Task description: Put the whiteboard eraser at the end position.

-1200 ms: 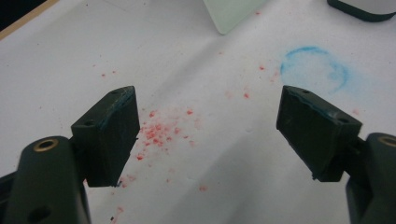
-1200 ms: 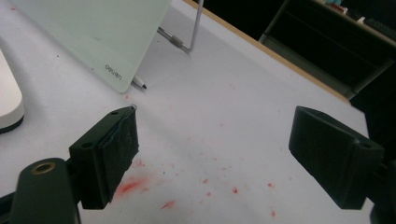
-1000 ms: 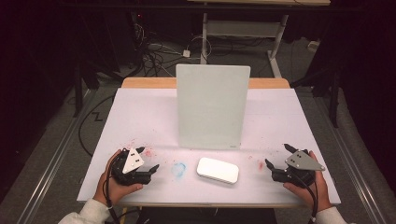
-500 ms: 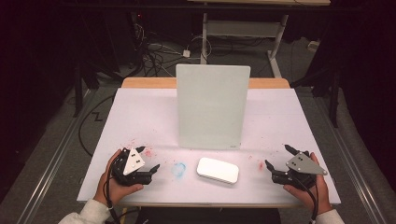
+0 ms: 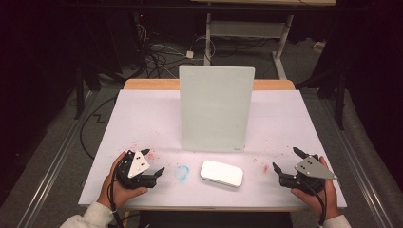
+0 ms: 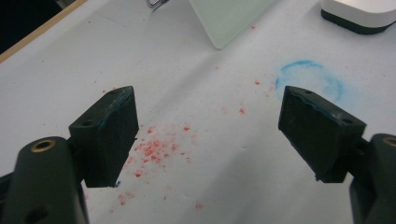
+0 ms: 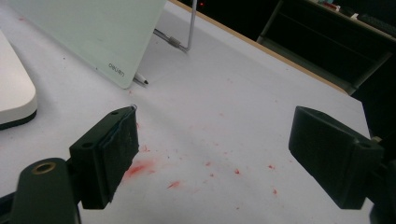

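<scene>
Jaws on your left gripper (image 5: pixel 148 167) stand wide apart with nothing between them; it rests at the near left of the table (image 5: pixel 142 114), your left hand (image 5: pixel 118 189) wrapped around it from below. In the left gripper view, red specks (image 6: pixel 156 148) lie scattered on the white surface between the jaws, and a faint blue ring mark (image 6: pixel 309 80) sits just beyond the right jaw. Your right gripper (image 5: pixel 286 161) at the near right is likewise spread wide and empty, held by your right hand (image 5: pixel 317 195), with red smears (image 7: pixel 140 168) on the table beneath it. Between the two grippers, near the front edge, lies the white eraser block (image 5: pixel 221 173), flat on the table, well apart from both. Just behind it stands the pale green board (image 5: pixel 215 108), tilted back on a wire stand (image 7: pixel 184 35). In the right gripper view, a pen tip (image 7: pixel 140 79) pokes out from under the board's near corner.
</scene>
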The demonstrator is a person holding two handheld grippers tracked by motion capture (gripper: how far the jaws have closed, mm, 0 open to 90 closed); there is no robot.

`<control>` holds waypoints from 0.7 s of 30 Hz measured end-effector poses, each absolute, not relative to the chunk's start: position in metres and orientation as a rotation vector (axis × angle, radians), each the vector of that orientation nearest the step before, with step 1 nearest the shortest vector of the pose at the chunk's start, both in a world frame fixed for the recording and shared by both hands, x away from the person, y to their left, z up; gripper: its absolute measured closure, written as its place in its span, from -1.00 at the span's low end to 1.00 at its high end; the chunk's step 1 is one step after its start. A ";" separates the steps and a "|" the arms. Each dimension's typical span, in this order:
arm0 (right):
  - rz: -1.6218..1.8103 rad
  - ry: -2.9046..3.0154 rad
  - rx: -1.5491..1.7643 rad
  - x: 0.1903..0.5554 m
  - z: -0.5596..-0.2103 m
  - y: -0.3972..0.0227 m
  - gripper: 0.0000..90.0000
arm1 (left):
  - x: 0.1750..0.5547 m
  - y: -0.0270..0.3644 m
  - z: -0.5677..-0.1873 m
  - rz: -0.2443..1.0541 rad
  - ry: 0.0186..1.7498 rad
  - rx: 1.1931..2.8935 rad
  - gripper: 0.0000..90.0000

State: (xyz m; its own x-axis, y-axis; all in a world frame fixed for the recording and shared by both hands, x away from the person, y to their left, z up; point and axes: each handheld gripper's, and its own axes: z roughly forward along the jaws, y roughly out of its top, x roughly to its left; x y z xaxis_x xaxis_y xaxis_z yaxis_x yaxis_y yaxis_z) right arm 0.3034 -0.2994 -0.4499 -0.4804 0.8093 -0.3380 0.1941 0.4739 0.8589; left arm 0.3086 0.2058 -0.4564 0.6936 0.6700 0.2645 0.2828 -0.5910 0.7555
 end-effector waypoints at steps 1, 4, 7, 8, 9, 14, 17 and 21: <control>1.004 1.942 0.831 0.303 -0.450 -0.299 -0.64 | 0.309 0.206 -0.456 0.707 0.726 2.194 -0.57; 0.995 1.949 0.812 0.302 -0.449 -0.297 -0.64 | 0.310 0.205 -0.457 0.709 0.722 2.197 -0.57; 0.999 1.951 0.811 0.303 -0.450 -0.296 -0.64 | 0.311 0.206 -0.457 0.705 0.724 2.201 -0.57; 1.003 1.954 0.809 0.303 -0.450 -0.296 -0.64 | 0.313 0.206 -0.457 0.704 0.726 2.196 -0.57; 1.005 1.956 0.807 0.304 -0.450 -0.297 -0.64 | 0.314 0.206 -0.458 0.702 0.728 2.194 -0.57; 1.007 1.951 0.821 0.305 -0.451 -0.298 -0.64 | 0.318 0.206 -0.459 0.691 0.730 2.202 -0.57; 1.003 1.949 0.821 0.304 -0.451 -0.299 -0.64 | 0.319 0.205 -0.459 0.691 0.729 2.203 -0.57; 1.007 1.949 0.833 0.305 -0.451 -0.301 -0.64 | 0.318 0.205 -0.459 0.693 0.737 2.202 -0.57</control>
State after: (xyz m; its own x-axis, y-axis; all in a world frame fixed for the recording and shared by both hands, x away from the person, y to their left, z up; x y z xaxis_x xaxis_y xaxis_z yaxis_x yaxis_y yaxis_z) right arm 0.3051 -0.3013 -0.4512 -0.4860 0.8077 -0.3337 0.1951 0.4724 0.8595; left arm 0.3181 0.2052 -0.4588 0.6942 0.6729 0.2555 0.2961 -0.5905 0.7508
